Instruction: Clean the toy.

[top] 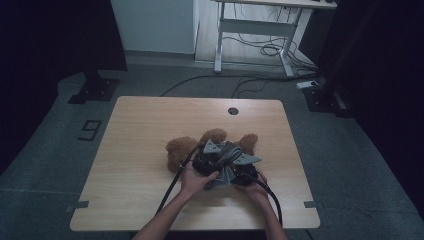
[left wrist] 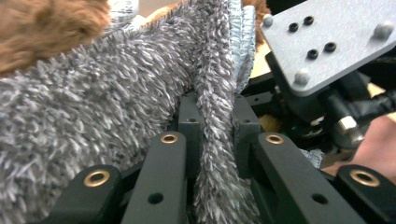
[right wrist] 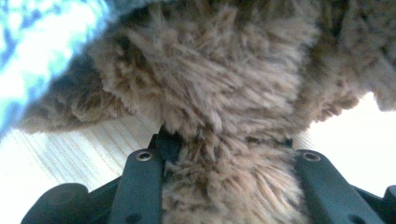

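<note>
Left tool (left wrist: 215,140) pinching grey cloth (left wrist: 93,102), right tool (right wrist: 229,154) gripping teddy bear (right wrist: 224,79)

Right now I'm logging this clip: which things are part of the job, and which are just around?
In use:
- brown teddy bear, pinched by right gripper
- grey fuzzy garment, pinched by left gripper

Just around:
- white desk
- floor cables

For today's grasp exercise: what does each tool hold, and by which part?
Left tool: a fold of the grey fuzzy cloth. Right tool: a limb-like part of the brown teddy bear.
</note>
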`<state>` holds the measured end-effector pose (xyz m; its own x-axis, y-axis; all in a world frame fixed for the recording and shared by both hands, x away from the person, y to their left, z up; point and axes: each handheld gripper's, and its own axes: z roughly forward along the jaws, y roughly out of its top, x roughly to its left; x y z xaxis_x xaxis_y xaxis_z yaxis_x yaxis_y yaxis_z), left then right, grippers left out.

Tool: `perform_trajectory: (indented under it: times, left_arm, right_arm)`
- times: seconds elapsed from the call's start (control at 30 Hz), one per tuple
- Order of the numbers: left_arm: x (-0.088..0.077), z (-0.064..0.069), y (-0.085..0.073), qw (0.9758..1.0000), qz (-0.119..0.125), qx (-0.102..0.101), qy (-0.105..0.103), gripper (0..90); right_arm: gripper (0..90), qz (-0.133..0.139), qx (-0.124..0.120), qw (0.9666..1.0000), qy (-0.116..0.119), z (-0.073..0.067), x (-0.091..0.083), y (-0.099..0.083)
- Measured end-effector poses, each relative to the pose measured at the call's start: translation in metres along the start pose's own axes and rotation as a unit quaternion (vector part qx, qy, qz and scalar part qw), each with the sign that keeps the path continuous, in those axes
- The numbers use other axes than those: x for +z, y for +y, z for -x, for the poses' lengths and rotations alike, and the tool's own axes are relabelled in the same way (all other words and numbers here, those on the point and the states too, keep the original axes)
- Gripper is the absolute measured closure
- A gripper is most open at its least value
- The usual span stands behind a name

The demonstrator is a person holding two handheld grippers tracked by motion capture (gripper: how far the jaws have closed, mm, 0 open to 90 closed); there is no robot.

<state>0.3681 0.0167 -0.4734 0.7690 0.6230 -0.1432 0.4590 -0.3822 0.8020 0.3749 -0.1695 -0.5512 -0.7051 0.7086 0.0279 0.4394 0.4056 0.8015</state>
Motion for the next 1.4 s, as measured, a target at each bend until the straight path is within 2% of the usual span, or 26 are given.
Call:
perform_trajectory:
  times: [0.07, 0.13, 0.17, 0.27, 0.3, 0.33, 0.4, 0.47, 0.67, 0.9, 1.0, 1.07, 1.13, 1.2, 1.23, 1.27, 1.3, 1.37, 1.4]
  left_arm:
    - [-0.004, -0.002, -0.002, 1.0, 0.001, 0.0, 0.008, 78.4]
    - [-0.012, -0.009, -0.007, 0.9997, 0.007, -0.005, 0.023, 78.5]
    - [-0.012, -0.009, -0.007, 0.9997, 0.007, -0.005, 0.023, 78.5]
    - [-0.024, -0.021, -0.014, 0.9989, 0.011, -0.015, 0.043, 78.7]
    - [-0.032, -0.03, -0.019, 0.9981, 0.012, -0.021, 0.058, 78.8]
    - [-0.032, -0.03, -0.019, 0.9981, 0.012, -0.021, 0.058, 78.9]
    - [-0.044, -0.042, -0.026, 0.9978, 0.015, -0.027, 0.059, 79.0]
    - [-0.05, -0.044, -0.028, 0.9978, 0.017, -0.026, 0.058, 79.1]
    - [-0.055, -0.04, -0.026, 0.9973, 0.023, -0.019, 0.067, 79.0]
    - [-0.048, -0.028, -0.016, 0.9979, 0.028, -0.011, 0.057, 78.9]
    - [-0.041, -0.013, -0.002, 0.9985, 0.035, 0.003, 0.043, 78.9]
    - [-0.039, -0.009, 0.001, 0.9986, 0.035, 0.005, 0.039, 78.9]
    - [-0.026, 0.0, 0.01, 0.9992, 0.031, 0.007, 0.024, 78.9]
    - [-0.022, 0.002, 0.011, 0.9993, 0.029, 0.008, 0.024, 78.8]
    - [-0.01, 0.005, 0.012, 0.9995, 0.021, 0.009, 0.023, 78.8]
    - [-0.01, 0.005, 0.012, 0.9995, 0.021, 0.009, 0.023, 78.8]
    - [0.0, 0.005, 0.009, 0.9995, 0.017, 0.011, 0.025, 78.8]
    - [0.002, 0.004, 0.007, 0.9995, 0.019, 0.009, 0.024, 78.8]
    - [0.002, 0.003, 0.003, 0.9993, 0.027, 0.005, 0.023, 78.9]
  right_arm:
    - [61.1, 0.001, -0.002, 1.0, 0.002, 0.0, -0.001, -0.001]
    - [61.2, 0.002, 0.001, 1.0, 0.005, 0.0, -0.002, -0.002]
    - [61.2, 0.002, 0.001, 1.0, 0.005, 0.0, -0.002, -0.002]
    - [61.3, 0.003, -0.001, 1.0, 0.005, 0.0, -0.003, -0.002]
    - [61.4, 0.003, -0.001, 1.0, 0.008, 0.001, -0.004, -0.003]
    - [61.4, 0.003, -0.001, 1.0, 0.008, 0.001, -0.004, -0.003]
    - [61.4, 0.002, -0.005, 0.9999, 0.012, 0.0, -0.005, -0.003]
    - [61.5, 0.002, -0.009, 0.9999, 0.011, 0.0, -0.004, -0.003]
    - [61.5, 0.0, -0.007, 0.9999, 0.013, 0.0, -0.004, -0.003]
    - [61.5, -0.001, -0.003, 0.9999, 0.013, 0.001, -0.004, -0.003]
    - [61.5, -0.001, -0.002, 0.9999, 0.015, 0.001, -0.004, -0.003]
    - [61.5, -0.002, -0.001, 0.9999, 0.015, 0.001, -0.004, -0.003]
    - [61.5, -0.001, 0.0, 0.9999, 0.015, 0.001, -0.004, -0.003]
    - [61.5, -0.001, 0.002, 0.9999, 0.015, 0.001, -0.004, -0.003]
    - [61.5, -0.001, 0.001, 0.9999, 0.016, 0.002, -0.004, -0.003]
    - [61.5, -0.001, 0.001, 0.9999, 0.016, 0.002, -0.004, -0.003]
    - [61.6, -0.002, 0.003, 0.9999, 0.016, 0.002, -0.004, -0.003]
    - [61.6, -0.002, 0.004, 0.9999, 0.016, 0.002, -0.004, -0.003]
    - [61.7, -0.004, 0.005, 0.9998, 0.016, 0.002, -0.004, -0.004]
